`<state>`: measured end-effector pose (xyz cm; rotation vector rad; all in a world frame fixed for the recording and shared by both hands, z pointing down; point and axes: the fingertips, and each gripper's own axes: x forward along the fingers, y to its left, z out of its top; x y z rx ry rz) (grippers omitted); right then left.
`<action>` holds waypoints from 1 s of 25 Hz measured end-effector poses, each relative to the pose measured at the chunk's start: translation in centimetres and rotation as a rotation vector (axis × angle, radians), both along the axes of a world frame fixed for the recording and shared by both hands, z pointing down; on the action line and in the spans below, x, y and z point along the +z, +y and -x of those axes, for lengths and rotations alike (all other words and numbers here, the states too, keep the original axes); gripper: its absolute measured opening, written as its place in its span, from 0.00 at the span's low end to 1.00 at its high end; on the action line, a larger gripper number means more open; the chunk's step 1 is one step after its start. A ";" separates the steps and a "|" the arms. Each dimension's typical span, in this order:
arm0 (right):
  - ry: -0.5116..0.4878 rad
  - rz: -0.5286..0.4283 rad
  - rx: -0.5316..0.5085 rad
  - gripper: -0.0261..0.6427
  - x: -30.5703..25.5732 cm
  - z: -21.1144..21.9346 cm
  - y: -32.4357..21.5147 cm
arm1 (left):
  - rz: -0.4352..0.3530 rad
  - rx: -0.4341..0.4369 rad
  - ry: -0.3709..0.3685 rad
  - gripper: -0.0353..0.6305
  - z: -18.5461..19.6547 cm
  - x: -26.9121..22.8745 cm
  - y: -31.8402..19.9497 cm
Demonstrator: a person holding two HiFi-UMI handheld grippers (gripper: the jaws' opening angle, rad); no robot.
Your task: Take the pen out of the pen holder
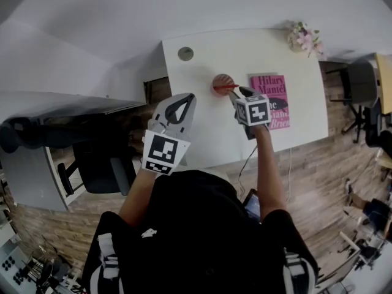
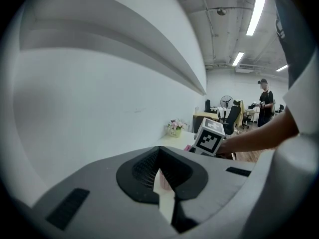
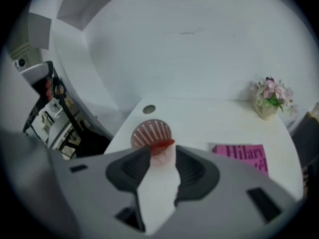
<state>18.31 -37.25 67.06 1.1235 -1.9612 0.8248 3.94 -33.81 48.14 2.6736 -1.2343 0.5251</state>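
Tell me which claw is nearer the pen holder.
The right claw, its tips beside the red pen at the pink pen holder; the left claw is well short of it.

One pen holder [image 1: 223, 80], one pen [image 1: 226, 87], one book [image 1: 277, 86], one flowerpot [image 1: 304, 39]

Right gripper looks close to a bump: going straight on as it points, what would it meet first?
Probably the red pen at the near rim of the pink pen holder, right ahead of the open right gripper; depth is unclear.
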 end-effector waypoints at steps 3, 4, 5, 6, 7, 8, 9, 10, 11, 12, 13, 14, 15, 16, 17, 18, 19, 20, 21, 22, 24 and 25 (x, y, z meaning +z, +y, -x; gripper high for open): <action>-0.018 0.008 0.016 0.29 0.5 0.1 -0.6 | 0.001 -0.001 -0.021 0.08 0.1 0.4 0.2; -0.019 0.014 0.022 0.29 0.7 0.1 -0.7 | 0.001 -0.004 -0.025 0.08 0.1 0.5 0.2; -0.017 0.017 0.027 0.29 0.8 0.1 -0.8 | 0.002 -0.008 -0.029 0.08 0.2 0.6 0.2; -0.014 0.021 0.033 0.29 0.9 0.1 -0.9 | 0.002 -0.012 -0.033 0.08 0.4 0.6 0.2; -0.010 0.023 0.040 0.29 0.9 0.1 -1.0 | 0.001 -0.015 -0.036 0.08 0.5 0.7 0.2; -0.006 0.021 0.045 0.29 0.9 0.0 -1.1 | 0.002 -0.018 -0.038 0.08 0.6 0.7 0.1; -0.001 0.014 0.046 0.29 0.9 0.0 -1.3 | 0.002 -0.019 -0.038 0.08 0.6 0.8 0.1; 0.002 0.003 0.040 0.29 0.8 0.1 -1.6 | 0.003 -0.021 -0.038 0.08 0.7 0.8 0.1; 0.004 -0.011 0.033 0.29 0.6 0.2 -1.8 | 0.003 -0.023 -0.039 0.08 0.8 0.8 0.1; 0.004 -0.019 0.031 0.29 0.6 0.3 -2.0 | 0.003 -0.024 -0.040 0.08 0.9 0.8 0.0; 0.005 -0.020 0.034 0.28 0.6 0.3 -2.0 | 0.003 -0.025 -0.041 0.08 0.9 0.8 0.0; 0.007 -0.022 0.034 0.27 0.6 0.3 -2.0 | 0.003 -0.025 -0.041 0.08 1.0 0.9 0.0; 0.011 -0.028 0.031 0.26 0.5 0.3 -2.1 | 0.004 -0.025 -0.040 0.08 1.0 0.9 0.0; 0.015 -0.033 0.028 0.24 0.4 0.4 -2.1 | 0.004 -0.025 -0.041 0.08 1.0 0.9 0.0; 0.017 -0.037 0.027 0.23 0.4 0.5 -2.2 | 0.005 -0.025 -0.041 0.08 1.0 0.9 0.0; 0.016 -0.042 0.026 0.22 0.4 0.5 -2.2 | 0.005 -0.025 -0.040 0.08 1.0 1.0 0.0; 0.014 -0.047 0.025 0.22 0.4 0.6 -2.3 | 0.005 -0.024 -0.040 0.08 1.0 1.0 -0.1; 0.013 -0.050 0.026 0.22 0.3 0.6 -2.3 | 0.005 -0.024 -0.038 0.08 1.0 1.0 -0.1; 0.013 -0.046 0.034 0.21 0.4 0.6 -2.2 | 0.005 -0.024 -0.036 0.08 1.1 0.9 -0.1; 0.012 -0.035 0.046 0.21 0.5 0.5 -2.1 | 0.005 -0.025 -0.033 0.08 1.1 0.9 -0.1; 0.012 -0.023 0.057 0.21 0.6 0.5 -2.0 | 0.006 -0.026 -0.030 0.08 1.2 0.9 -0.1; 0.012 -0.027 0.050 0.21 0.4 0.6 -2.0 | 0.007 -0.027 -0.029 0.08 1.2 0.9 -0.2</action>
